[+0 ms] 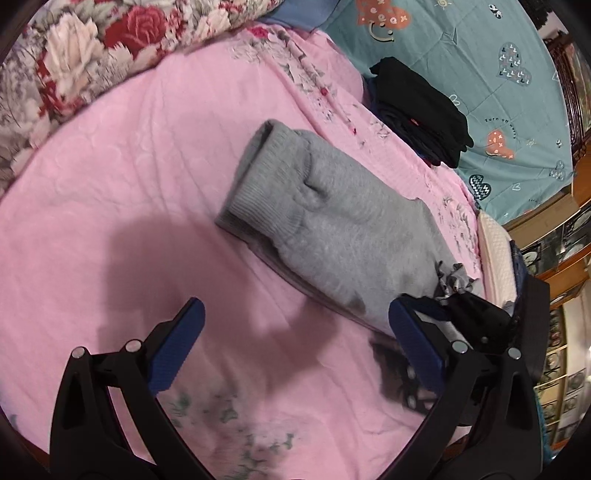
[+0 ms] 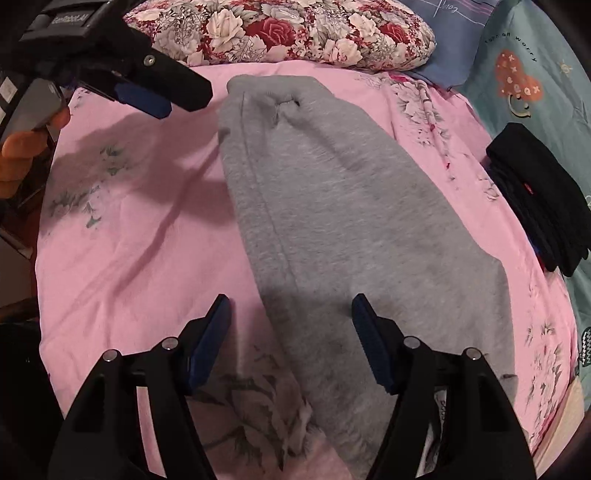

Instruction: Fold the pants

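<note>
A pair of grey sweatpants (image 2: 332,206) lies on a bed covered with a pink sheet (image 2: 129,240), already folded into a long, narrow bundle several layers thick. The ribbed cuffs sit at the far end, near a rose-patterned pillow (image 2: 280,29). The waist end lies closest to the right wrist camera. The fabric is soft, thick fleece with a seam running along its length and a small pucker near the cuffs. One darker smudge shows on the near part.

The folding looks well advanced: the legs appear laid together and doubled over. Probably one more fold across the length is left, or a final tidy-up, though that is a judgement.

The left hand-held gripper (image 1: 295,332) hovers over the sheet beside the bundle, jaws spread wide and holding nothing. The right hand-held gripper (image 2: 291,325) hangs above the near edge of the pants, jaws likewise spread apart and empty, one finger over the grey cloth and one over the pink sheet.

A stack of dark folded clothes (image 2: 539,199) rests to the right, at the edge of a teal quilt (image 2: 535,48) printed with hearts.
</note>
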Motion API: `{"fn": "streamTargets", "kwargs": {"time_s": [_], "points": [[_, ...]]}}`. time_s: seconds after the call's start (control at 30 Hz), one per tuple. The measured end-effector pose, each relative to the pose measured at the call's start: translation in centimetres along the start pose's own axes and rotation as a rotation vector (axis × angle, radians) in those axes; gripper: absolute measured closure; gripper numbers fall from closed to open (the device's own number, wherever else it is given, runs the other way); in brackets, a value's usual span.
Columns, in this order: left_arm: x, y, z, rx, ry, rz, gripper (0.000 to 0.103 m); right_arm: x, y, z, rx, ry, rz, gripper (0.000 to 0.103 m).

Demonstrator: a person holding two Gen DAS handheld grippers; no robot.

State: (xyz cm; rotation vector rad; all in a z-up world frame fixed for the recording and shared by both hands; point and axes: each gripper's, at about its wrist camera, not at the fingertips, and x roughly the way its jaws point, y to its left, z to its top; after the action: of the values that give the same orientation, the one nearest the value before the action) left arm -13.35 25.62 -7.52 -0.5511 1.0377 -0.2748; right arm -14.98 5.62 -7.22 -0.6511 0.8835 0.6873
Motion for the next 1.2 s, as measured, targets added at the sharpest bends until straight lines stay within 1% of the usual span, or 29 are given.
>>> {"fn": "streamTargets", "kwargs": {"time_s": [0.03, 0.07, 0.1, 0.13, 0.23, 0.33, 0.4, 0.5, 0.6, 0.63, 0.67, 0.7, 0.73, 0.77, 0.8, 0.83, 0.87, 0.93, 1.03, 1.07, 1.1, 1.13, 1.17, 1.2], "points": [[0.5, -0.1, 0.1, -0.018, 0.013, -0.018, 0.002, 0.1, -0.3, 0.1, 0.007, 0.001, 0.002, 0.054], [1.0, -0.1, 0.2, -0.037, 0.025, -0.039, 0.002, 0.5, -0.6, 0.5, 0.012, 0.007, -0.017, 0.065], [1.4, -0.2, 0.2, -0.054, 0.033, -0.056, 0.002, 0.6, -1.1, 0.6, 0.013, -0.003, -0.023, 0.073], [1.8, -0.3, 0.3, -0.073, 0.041, -0.078, 0.002, 0.6, -1.3, 0.5, 0.019, -0.011, -0.007, 0.079], [2.7, -0.7, 0.7, -0.124, 0.040, -0.132, 0.002, -0.2, -2.1, 0.5, 0.040, -0.052, 0.005, 0.083], [3.5, -1.0, 1.8, -0.180, 0.019, -0.194, 0.002, -1.8, -4.0, 0.7, 0.126, -0.107, 0.039, 0.083], [4.1, -1.0, 2.6, -0.228, -0.006, -0.226, 0.002, -2.2, -4.7, 0.8, 0.151, -0.124, 0.047, 0.083], [5.0, -1.2, 3.8, -0.273, -0.037, -0.223, 0.002, -2.2, -4.7, 0.7, 0.164, -0.130, 0.065, 0.083], [5.8, -1.8, 3.9, -0.263, -0.050, -0.173, 0.006, -1.9, -4.6, 0.6, 0.175, -0.133, 0.078, 0.083], [6.0, -2.2, 3.9, -0.243, -0.055, -0.138, 0.020, -1.8, -4.5, 0.5, 0.181, -0.133, 0.082, 0.083], [6.1, -2.4, 3.9, -0.221, -0.055, -0.096, 0.031, -1.6, -4.5, 0.5, 0.183, -0.131, 0.085, 0.083], [6.3, -2.3, 4.0, -0.203, -0.054, -0.064, 0.046, -1.4, -4.4, 0.5, 0.181, -0.120, 0.092, 0.082], [6.5, -2.1, 4.0, -0.196, -0.053, -0.041, 0.060, -1.2, -4.1, 0.4, 0.179, -0.103, 0.106, 0.076], [6.7, -1.8, 4.0, -0.198, -0.049, -0.022, 0.066, -1.2, -4.1, 0.2, 0.189, -0.101, 0.122, 0.071], [6.9, -1.4, 4.0, -0.202, -0.047, -0.017, 0.067, -1.6, -4.4, -0.1, 0.206, -0.106, 0.139, 0.058], [7.0, -1.0, 4.0, -0.210, -0.047, -0.032, 0.068, -2.4, -5.1, -0.6, 0.238, -0.123, 0.159, 0.052], [7.0, -0.8, 4.1, -0.212, -0.049, -0.037, 0.068, -3.2, -6.0, -1.1, 0.272, -0.145, 0.178, 0.051], [6.9, -1.0, 4.2, -0.193, -0.058, -0.024, 0.069, -5.6, -8.9, -3.1, 0.391, -0.196, 0.215, 0.051], [6.3, -2.3, 4.1, -0.122, -0.091, 0.022, 0.070, -8.8, -14.2, -7.9, 0.615, -0.256, 0.214, 0.047], [6.1, -2.6, 4.0, -0.103, -0.100, 0.033, 0.070, -9.2, -15.2, -9.2, 0.659, -0.258, 0.206, 0.045], [5.8, -3.3, 4.1, -0.074, -0.116, 0.049, 0.070, -9.5, -16.1, -10.5, 0.700, -0.258, 0.197, 0.041], [5.5, -3.9, 4.1, -0.051, -0.128, 0.064, 0.071, -9.4, -16.8, -11.9, 0.750, -0.258, 0.214, 0.036], [5.2, -4.5, 4.2, -0.030, -0.138, 0.076, 0.071, -8.8, -17.0, -12.8, 0.787, -0.245, 0.262, 0.032], [4.8, -5.3, 4.3, -0.002, -0.149, 0.090, 0.072, -7.1, -17.0, -13.8, 0.832, -0.195, 0.341, 0.029]]}}
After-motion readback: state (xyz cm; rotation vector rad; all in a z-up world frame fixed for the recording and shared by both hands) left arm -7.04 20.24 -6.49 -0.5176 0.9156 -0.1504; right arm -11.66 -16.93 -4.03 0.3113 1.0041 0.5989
